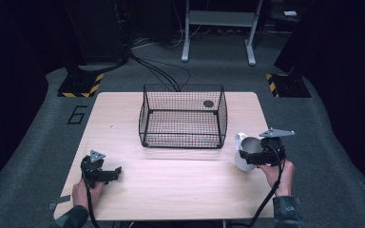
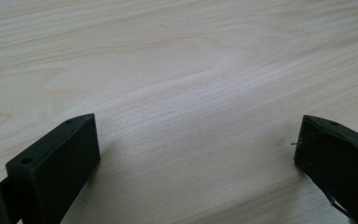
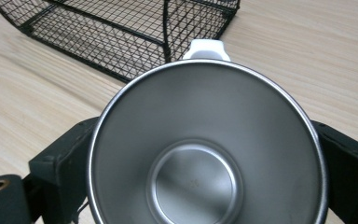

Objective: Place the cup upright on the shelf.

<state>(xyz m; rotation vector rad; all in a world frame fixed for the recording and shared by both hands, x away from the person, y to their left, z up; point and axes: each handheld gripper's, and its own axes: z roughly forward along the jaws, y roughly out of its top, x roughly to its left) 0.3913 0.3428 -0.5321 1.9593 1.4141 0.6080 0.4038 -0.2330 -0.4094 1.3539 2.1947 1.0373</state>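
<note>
Left gripper (image 1: 115,172) sat low at the lower left of the high view, its 2 jaws spread wide with nothing between them; in the left gripper view they stood at the 2 bottom corners with bare table (image 2: 182,79) between. It looked parked there to keep out of the way, resting near the table's front edge well apart from the basket (image 1: 183,116).

At the centre of the high view, the wire basket stood open-topped on the table, and it appeared to hold nothing, though a dark round spot showed near its back right corner. Its position made it the likely place for the cup.

Lower right in the high view, the right gripper (image 1: 247,156) was clamped on the cup (image 1: 245,153), just beside the basket's front right corner. In the right gripper view the cup (image 3: 205,144) faced the camera mouth-on, steel inside, white handle at the top toward the basket (image 3: 121,32), jaws pressed on both flanks. That side grip probably kept the cup steady for a lift over the rim.
</note>
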